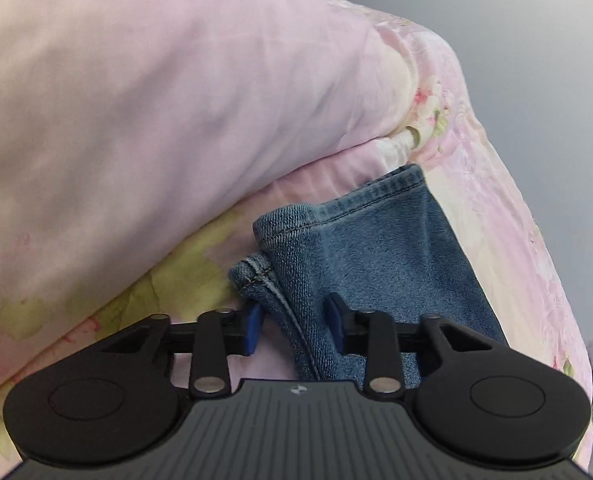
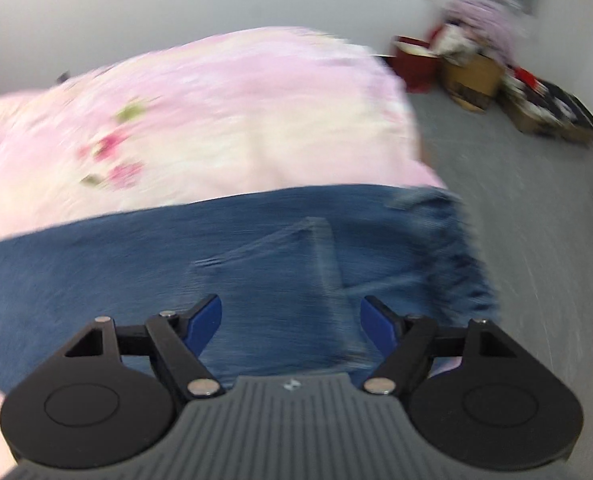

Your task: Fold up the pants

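The left claw (image 1: 295,328) is part-closed around a jeans (image 1: 360,256) hem fold, seemingly for lifting; the right claw (image 2: 290,322) is held wide above the denim.

Pants (image 1: 380,248) lie on the bed (image 1: 476,200), beside a quilt (image 1: 176,100).

Right wrist view is all motion blur, so the clutter (image 2: 492,60) by the wall is just smears. The left gripper (image 1: 295,330) body covers the jeans (image 1: 376,248) lower down.
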`<state>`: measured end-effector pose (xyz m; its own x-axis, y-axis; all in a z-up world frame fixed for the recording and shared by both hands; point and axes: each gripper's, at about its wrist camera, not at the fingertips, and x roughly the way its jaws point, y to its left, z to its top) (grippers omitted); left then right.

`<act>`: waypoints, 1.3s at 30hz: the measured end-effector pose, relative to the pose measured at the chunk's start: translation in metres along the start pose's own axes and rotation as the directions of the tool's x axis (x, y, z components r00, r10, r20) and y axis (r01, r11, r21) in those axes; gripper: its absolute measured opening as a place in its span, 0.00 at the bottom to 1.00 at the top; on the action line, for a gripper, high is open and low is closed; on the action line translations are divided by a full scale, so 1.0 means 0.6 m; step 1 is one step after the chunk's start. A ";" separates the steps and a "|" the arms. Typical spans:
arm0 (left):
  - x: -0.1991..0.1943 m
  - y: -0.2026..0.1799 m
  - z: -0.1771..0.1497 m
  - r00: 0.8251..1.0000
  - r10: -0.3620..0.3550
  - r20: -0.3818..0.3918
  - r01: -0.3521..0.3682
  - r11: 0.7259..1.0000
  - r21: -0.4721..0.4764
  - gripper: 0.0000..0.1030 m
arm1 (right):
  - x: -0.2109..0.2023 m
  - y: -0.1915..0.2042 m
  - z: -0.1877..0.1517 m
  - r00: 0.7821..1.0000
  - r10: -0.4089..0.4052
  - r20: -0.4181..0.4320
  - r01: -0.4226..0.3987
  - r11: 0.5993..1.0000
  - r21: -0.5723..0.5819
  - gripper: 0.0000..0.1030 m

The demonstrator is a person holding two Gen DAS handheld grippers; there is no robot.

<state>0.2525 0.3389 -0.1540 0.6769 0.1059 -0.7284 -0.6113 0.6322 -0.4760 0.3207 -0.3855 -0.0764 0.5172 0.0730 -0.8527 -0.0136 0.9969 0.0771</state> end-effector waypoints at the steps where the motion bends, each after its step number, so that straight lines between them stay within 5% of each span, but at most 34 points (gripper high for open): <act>1: -0.005 -0.003 0.001 1.000 -0.003 0.011 0.003 1.000 0.018 0.22 | 0.013 0.039 0.007 1.000 0.022 -0.012 -0.023 0.998 -0.053 0.66; 6: -0.037 -0.036 0.001 0.997 -0.021 0.071 0.009 0.986 0.164 0.13 | 0.080 0.246 0.030 0.986 0.151 -0.065 -0.164 0.923 -0.347 0.41; 12: -0.068 -0.100 -0.004 0.990 -0.027 0.140 -0.032 0.915 0.403 0.12 | 0.140 0.486 0.043 0.969 0.227 -0.103 -0.238 0.724 -0.648 0.30; 14: -0.071 -0.112 -0.004 0.989 -0.027 0.148 -0.041 0.899 0.436 0.12 | 0.158 0.555 0.054 0.965 0.235 -0.119 -0.249 0.668 -0.701 0.21; 19: -0.074 -0.130 -0.018 0.983 -0.033 0.180 -0.066 0.853 0.517 0.12 | 0.202 0.684 0.080 0.957 0.249 -0.151 -0.275 0.601 -0.750 0.12; 29: -0.085 -0.138 -0.034 0.969 -0.107 0.224 -0.050 0.799 0.599 0.11 | 0.309 0.774 0.096 0.975 0.117 -0.191 -0.223 0.584 -0.781 0.08; 34: -0.102 -0.162 -0.033 0.964 -0.126 0.236 -0.045 0.793 0.607 0.11 | 0.284 0.782 0.091 0.981 0.104 -0.165 -0.195 0.542 -0.817 0.07; 37: -0.120 -0.178 -0.039 0.953 -0.160 0.259 -0.032 0.795 0.606 0.11 | 0.232 0.772 0.084 0.954 0.199 -0.226 -0.299 0.536 -0.790 0.06; 39: -0.131 -0.192 -0.046 0.945 -0.177 0.274 -0.031 0.787 0.616 0.11 | 0.199 0.771 0.058 0.929 0.244 -0.278 -0.366 0.493 -0.789 0.06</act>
<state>0.2584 0.2364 -0.0552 0.8604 0.1986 -0.4693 -0.2496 0.9672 -0.0483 0.4060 0.0831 -0.1244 0.2389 0.3194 -0.9170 -0.8716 0.4868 -0.0575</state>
